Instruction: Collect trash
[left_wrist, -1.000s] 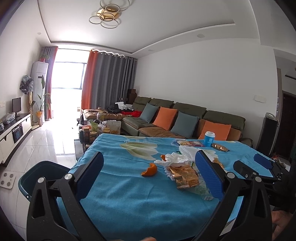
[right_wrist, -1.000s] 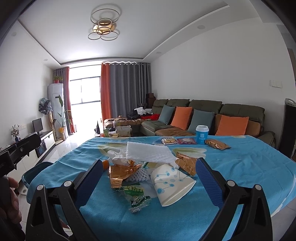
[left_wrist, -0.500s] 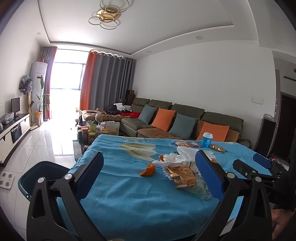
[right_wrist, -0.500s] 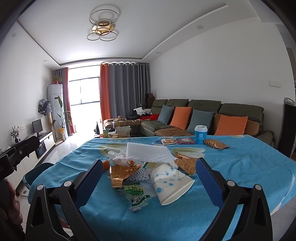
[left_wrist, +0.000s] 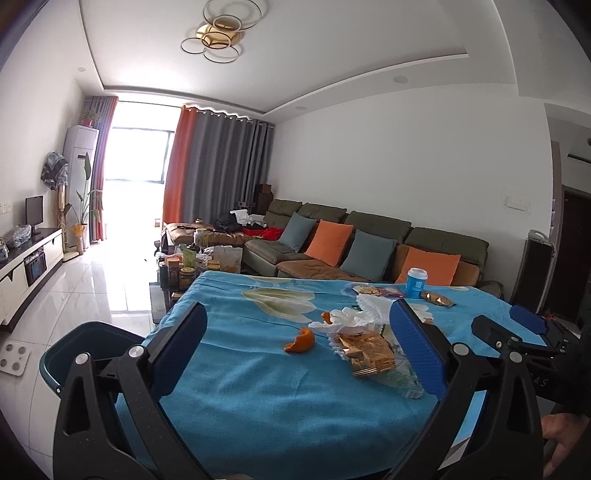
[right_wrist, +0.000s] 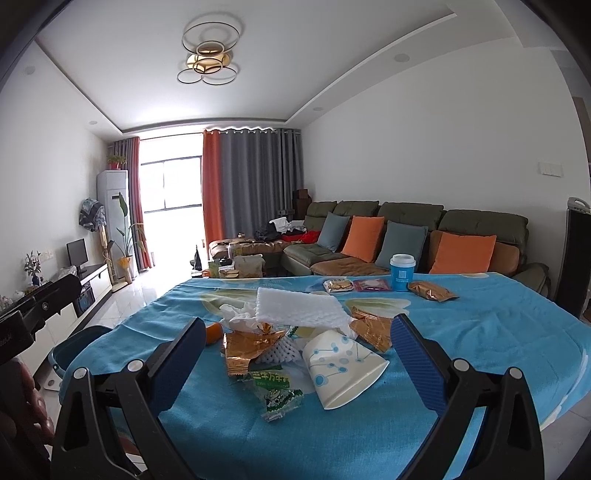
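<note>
Both your grippers, left gripper (left_wrist: 299, 349) and right gripper (right_wrist: 297, 360), gape wide with nothing between the jaws. The trash pile (right_wrist: 295, 332) lies mid-table on the blue tablecloth (right_wrist: 480, 332): a tipped paper cup (right_wrist: 341, 367) nearest you, a green wrapper (right_wrist: 275, 391) beside it, an orange peel (left_wrist: 300, 340) left of the pile. Behind the pile stands a blue cup (right_wrist: 402, 272). The teal bin (left_wrist: 74, 343) sits off the table's left edge.
</note>
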